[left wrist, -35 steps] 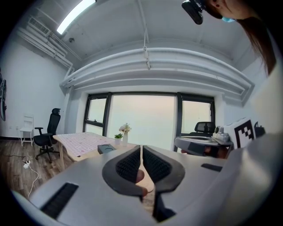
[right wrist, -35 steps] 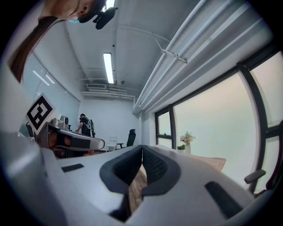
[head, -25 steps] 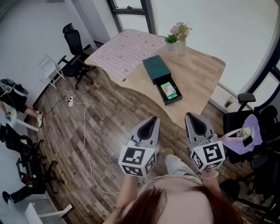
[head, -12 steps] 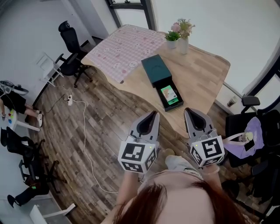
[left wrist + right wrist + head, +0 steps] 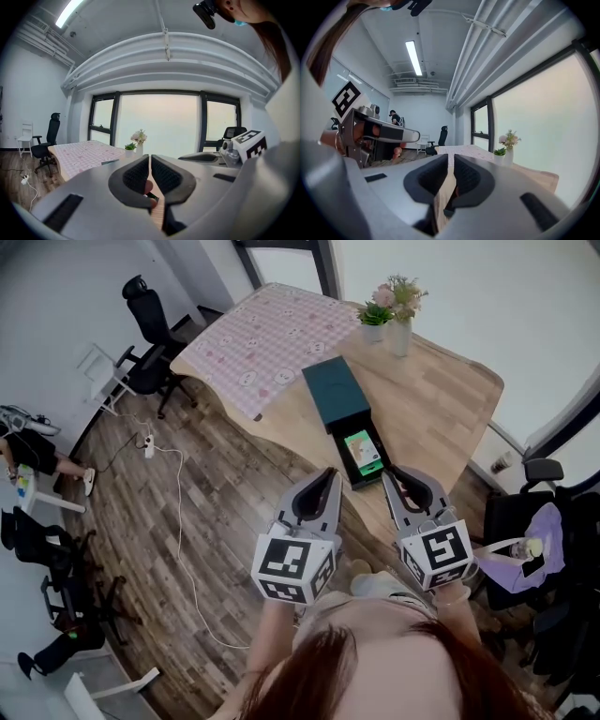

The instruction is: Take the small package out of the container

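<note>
You have stepped closer, so the wooden table now sits right under both jaw tips. Your left gripper has its jaws pressed together on nothing. Your right gripper is opening its jaws, and nothing is between them. Just ahead, between the two grippers, the small package lies in the dark green container. Farther ahead are a pink cloth and a flower vase. Off to the left are the brown floor and a black chair.

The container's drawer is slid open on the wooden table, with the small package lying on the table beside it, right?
No. The container is slid open on the wooden table, but the small package lies inside its drawer, not beside it, as the head view shows.
</note>
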{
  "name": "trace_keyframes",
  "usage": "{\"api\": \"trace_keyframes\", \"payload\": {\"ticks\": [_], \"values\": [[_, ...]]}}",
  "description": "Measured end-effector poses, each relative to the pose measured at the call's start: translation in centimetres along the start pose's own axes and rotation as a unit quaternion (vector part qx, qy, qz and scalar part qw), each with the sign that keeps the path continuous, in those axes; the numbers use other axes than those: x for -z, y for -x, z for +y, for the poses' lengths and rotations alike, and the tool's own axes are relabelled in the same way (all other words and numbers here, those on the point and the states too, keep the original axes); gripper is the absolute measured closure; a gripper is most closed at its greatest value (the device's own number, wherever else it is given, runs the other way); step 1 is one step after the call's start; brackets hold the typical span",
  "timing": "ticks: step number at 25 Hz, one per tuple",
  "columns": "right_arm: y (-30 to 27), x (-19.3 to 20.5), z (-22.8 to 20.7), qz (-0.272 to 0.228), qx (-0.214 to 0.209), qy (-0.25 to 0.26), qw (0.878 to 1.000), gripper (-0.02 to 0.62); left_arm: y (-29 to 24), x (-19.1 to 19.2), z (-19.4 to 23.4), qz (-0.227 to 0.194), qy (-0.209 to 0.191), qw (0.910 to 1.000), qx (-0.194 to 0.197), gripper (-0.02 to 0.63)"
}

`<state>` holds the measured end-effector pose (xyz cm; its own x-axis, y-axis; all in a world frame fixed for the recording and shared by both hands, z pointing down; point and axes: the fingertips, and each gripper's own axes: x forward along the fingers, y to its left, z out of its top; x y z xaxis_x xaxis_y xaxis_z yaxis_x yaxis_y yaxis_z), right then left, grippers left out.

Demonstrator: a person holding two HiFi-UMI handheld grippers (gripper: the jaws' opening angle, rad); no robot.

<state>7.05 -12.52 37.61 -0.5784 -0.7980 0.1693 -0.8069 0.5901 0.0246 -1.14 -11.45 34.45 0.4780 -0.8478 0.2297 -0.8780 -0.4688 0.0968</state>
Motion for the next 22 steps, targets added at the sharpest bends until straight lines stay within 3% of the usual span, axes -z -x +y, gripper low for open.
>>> {"api": "trace_keyframes", "payload": {"ticks": [12, 22], "values": [[-6.2, 3.9, -0.6, 0.069, -0.025, 0.002, 0.997, 0.486, -1.8, 1.5, 4.5, 0.022, 0.025, 0.9992, -0.021, 0.586], [-11.0, 7.7, -1.6, 0.128, 0.001, -0.005, 0.992, 0.450, -5.1, 0.9, 8.5, 0.035, 0.016, 0.9991, 0.021, 0.586]]}}
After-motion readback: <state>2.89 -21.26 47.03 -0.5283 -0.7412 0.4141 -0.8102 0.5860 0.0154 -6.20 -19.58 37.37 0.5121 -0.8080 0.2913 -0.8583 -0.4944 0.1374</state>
